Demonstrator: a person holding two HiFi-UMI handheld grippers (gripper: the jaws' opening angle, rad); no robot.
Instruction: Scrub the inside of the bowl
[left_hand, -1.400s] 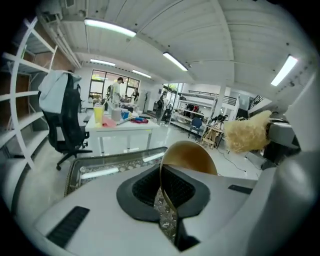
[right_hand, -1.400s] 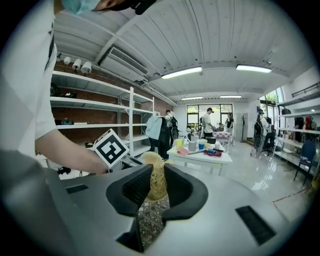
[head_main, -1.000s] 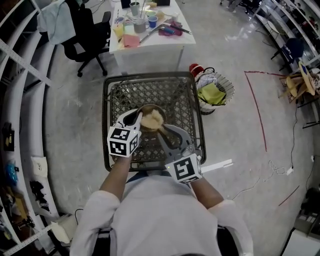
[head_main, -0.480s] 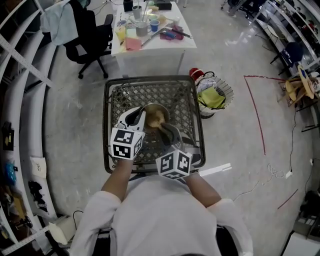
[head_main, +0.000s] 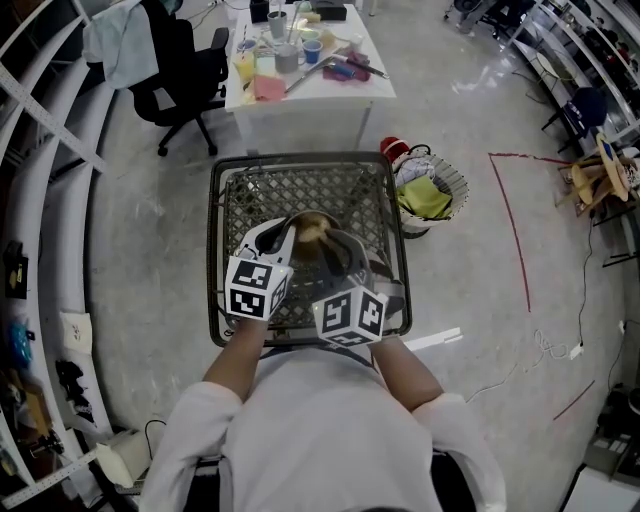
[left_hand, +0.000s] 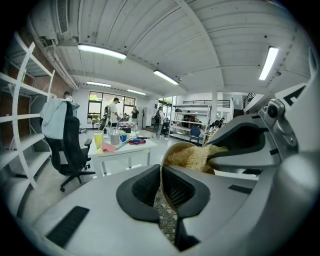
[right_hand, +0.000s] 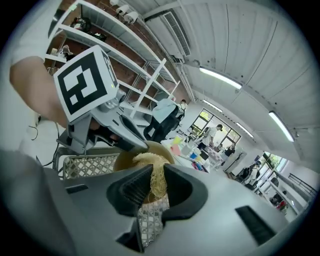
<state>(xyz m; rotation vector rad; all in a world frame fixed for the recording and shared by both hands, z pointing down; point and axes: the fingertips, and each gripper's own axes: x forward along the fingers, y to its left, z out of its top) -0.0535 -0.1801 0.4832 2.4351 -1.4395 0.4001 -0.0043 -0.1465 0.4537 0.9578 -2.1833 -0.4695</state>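
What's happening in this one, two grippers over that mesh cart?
A person is scrubbing a bowl above a wire-mesh cart, with a handheld gripper in each hand. The left gripper is shut on the bowl's rim and holds it tilted. The right gripper is shut on a pale fibrous scrubber, which reaches into the bowl against its inner wall. The scrubbing looks under way; how clean the bowl is cannot be told.

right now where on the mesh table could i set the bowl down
The far strip of the mesh table, between its back rim and the bowl, is bare. The near half is crowded: left gripper on the bowl, right gripper with the scrubber. The white table is cluttered.
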